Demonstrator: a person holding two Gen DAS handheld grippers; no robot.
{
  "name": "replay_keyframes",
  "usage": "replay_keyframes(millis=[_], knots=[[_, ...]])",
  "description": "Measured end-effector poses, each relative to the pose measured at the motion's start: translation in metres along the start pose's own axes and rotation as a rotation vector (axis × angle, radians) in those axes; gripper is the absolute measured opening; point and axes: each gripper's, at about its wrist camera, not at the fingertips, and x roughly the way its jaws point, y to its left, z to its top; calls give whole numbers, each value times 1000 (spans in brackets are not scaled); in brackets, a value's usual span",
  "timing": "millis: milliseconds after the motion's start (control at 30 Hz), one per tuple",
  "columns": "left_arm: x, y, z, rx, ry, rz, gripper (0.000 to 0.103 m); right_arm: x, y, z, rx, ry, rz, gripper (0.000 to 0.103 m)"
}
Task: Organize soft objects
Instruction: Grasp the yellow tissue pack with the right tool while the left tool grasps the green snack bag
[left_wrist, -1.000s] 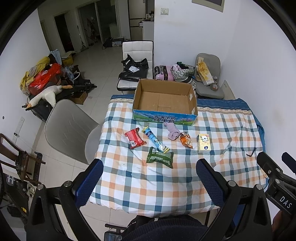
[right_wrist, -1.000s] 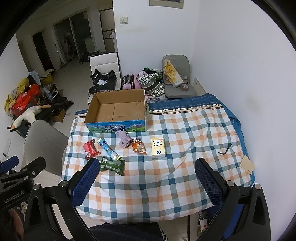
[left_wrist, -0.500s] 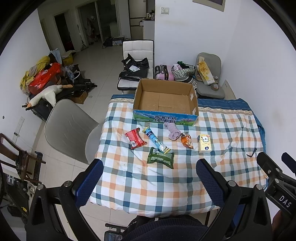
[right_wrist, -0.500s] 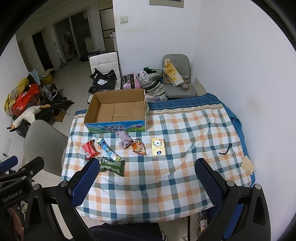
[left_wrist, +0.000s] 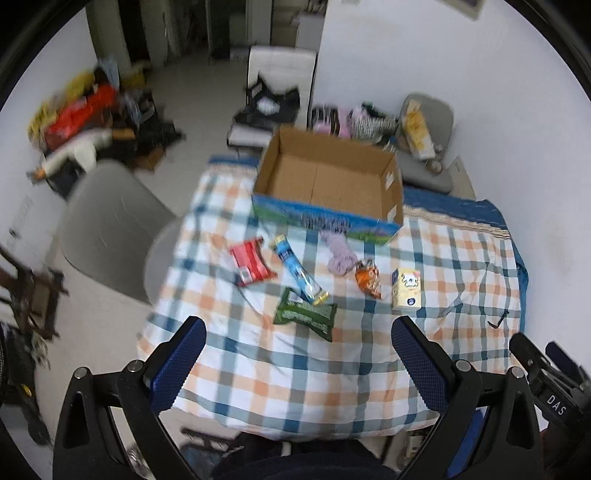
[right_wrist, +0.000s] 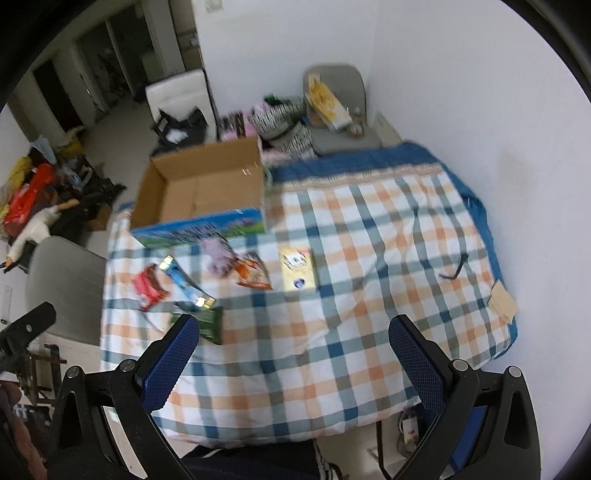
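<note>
both claws, left (left_wrist: 297, 354) and right (right_wrist: 293, 349), gape empty. i judge the green packet (left_wrist: 306, 314) light, crinkly and slippery; pinch its near sealed edge.

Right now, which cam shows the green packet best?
Left wrist: the green packet lies whole and unobstructed on the checked cloth. Right wrist shows it blurred, partly hidden behind a tool finger.

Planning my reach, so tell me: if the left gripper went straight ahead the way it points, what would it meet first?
Probably the green packet on the checked tablecloth, centred between the open left gripper; depth is unclear.
</note>
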Motion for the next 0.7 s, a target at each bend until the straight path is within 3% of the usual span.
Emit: replay_keyframes(millis=[133,300,500,567,633,700], knots=[[80,6,7,-71,162,-32,103,77,-19,12,6,89,-14,103],[190,13,-1,-250,373,-102,103,180,-31,28,-2,199,-5,103],[287,24,-25,-503,546,-136,99,278,-32,40,-10,306,-15,100],[307,27,-31,-572,564,-150,97,306,-32,43,-3,337,-1,97],[322,27,-38,-634,557,-160,90,333,-32,46,4,367,0,96],[335,23,-43,-667,549,-166,68,357,-31,50,10,390,-9,90]])
